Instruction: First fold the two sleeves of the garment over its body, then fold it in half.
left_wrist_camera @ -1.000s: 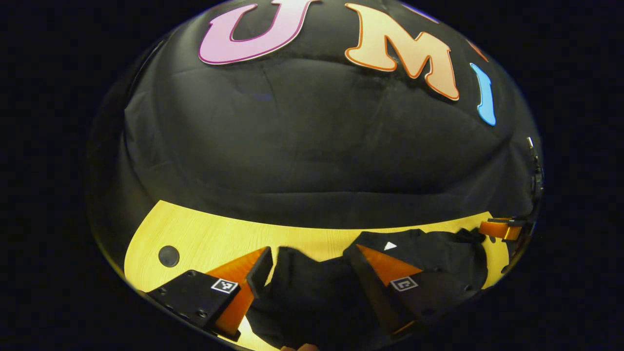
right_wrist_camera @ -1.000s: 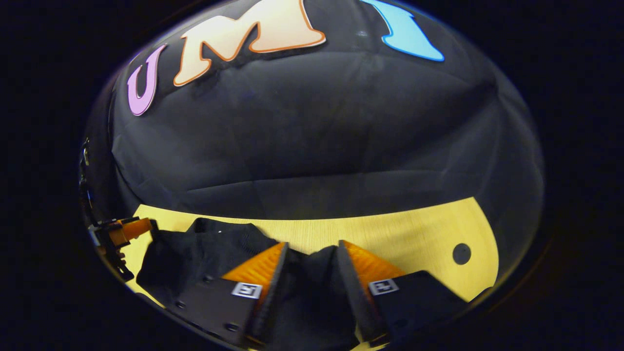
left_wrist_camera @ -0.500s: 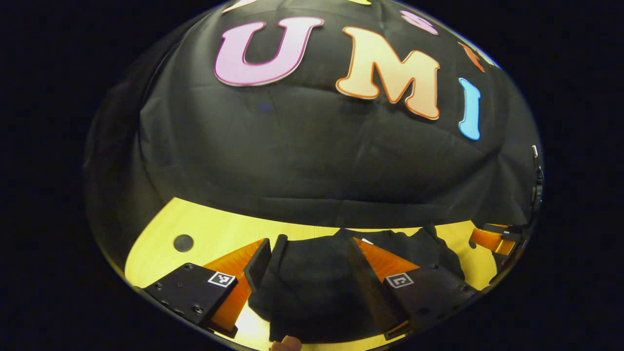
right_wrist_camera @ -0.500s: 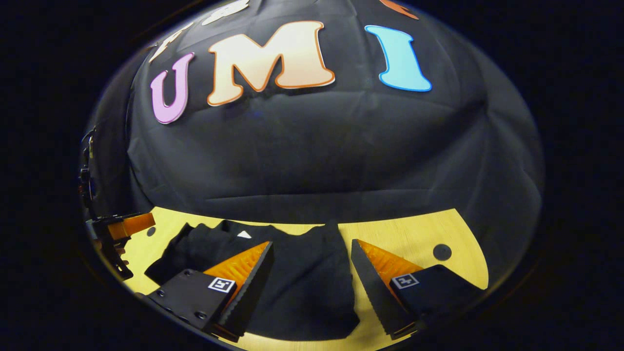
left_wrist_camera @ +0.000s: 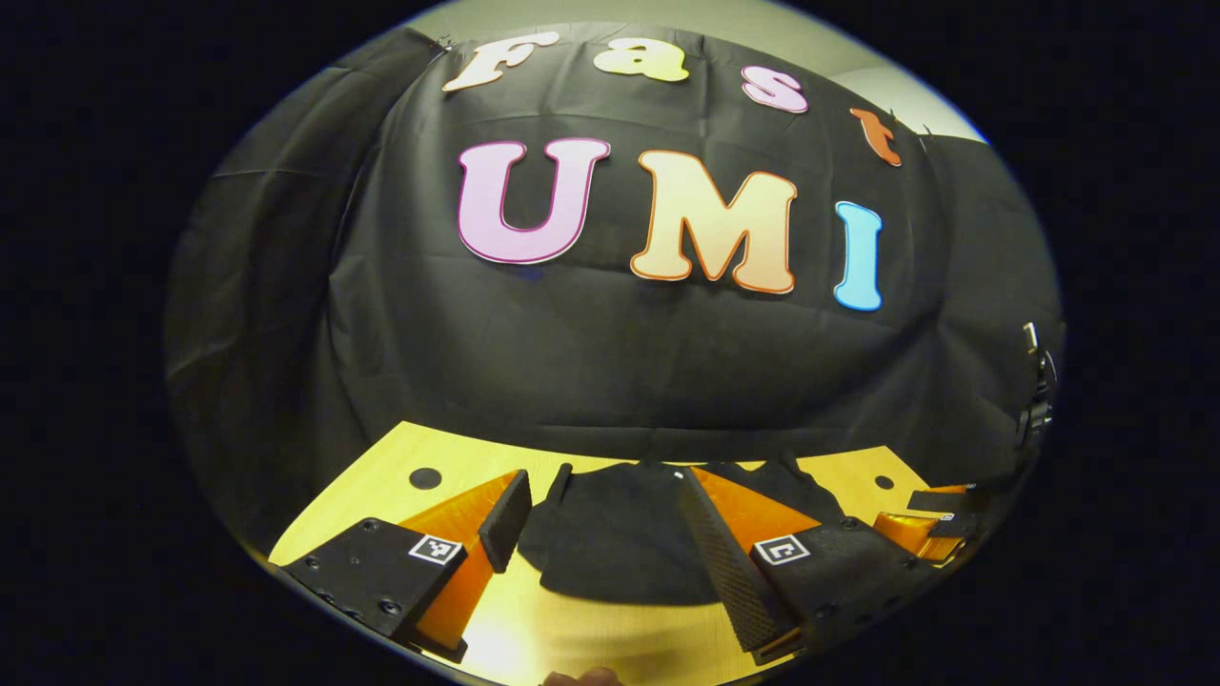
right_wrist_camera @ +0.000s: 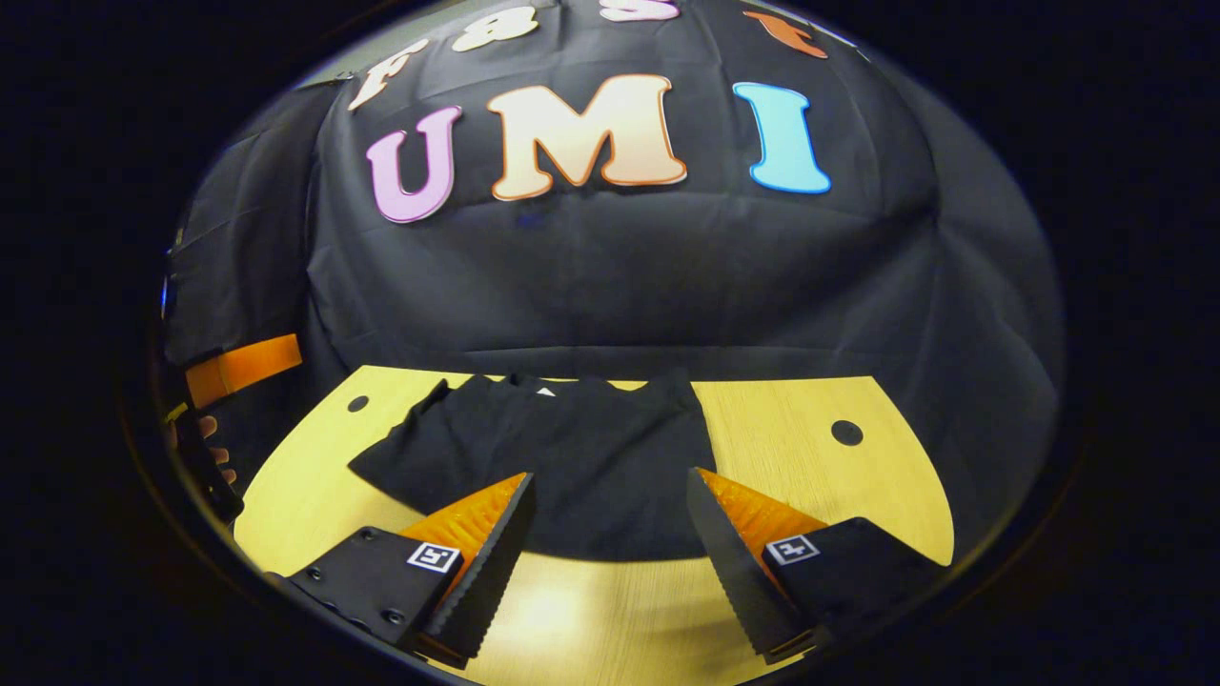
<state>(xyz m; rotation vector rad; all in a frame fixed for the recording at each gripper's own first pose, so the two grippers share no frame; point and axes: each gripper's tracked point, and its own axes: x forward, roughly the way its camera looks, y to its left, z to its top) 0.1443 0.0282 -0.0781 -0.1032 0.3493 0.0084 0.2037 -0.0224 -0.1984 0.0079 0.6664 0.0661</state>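
A black garment (right_wrist_camera: 562, 462) lies folded into a compact shape on the wooden table (right_wrist_camera: 820, 495), close to the back wall. In the left gripper view the same garment (left_wrist_camera: 610, 538) lies just past the fingers. My right gripper (right_wrist_camera: 610, 486) is open and raised above the garment's near edge, holding nothing. My left gripper (left_wrist_camera: 602, 486) is open too, with nothing between its fingers. The left gripper (right_wrist_camera: 243, 367) shows at the left edge of the right gripper view, a hand on it. The right gripper (left_wrist_camera: 929, 524) appears at the lower right of the left gripper view.
Round dark holes sit in the tabletop, one at right (right_wrist_camera: 845, 433), one at left (right_wrist_camera: 357, 403), and one more hole (left_wrist_camera: 425, 477). The black cloth wall (right_wrist_camera: 620, 286) rises directly behind the table's far edge. Bare wood (right_wrist_camera: 591, 619) lies in front of the garment.
Both grippers opened, let go of the garment and drew back and up from it. The garment now lies flat and farther off in both views.
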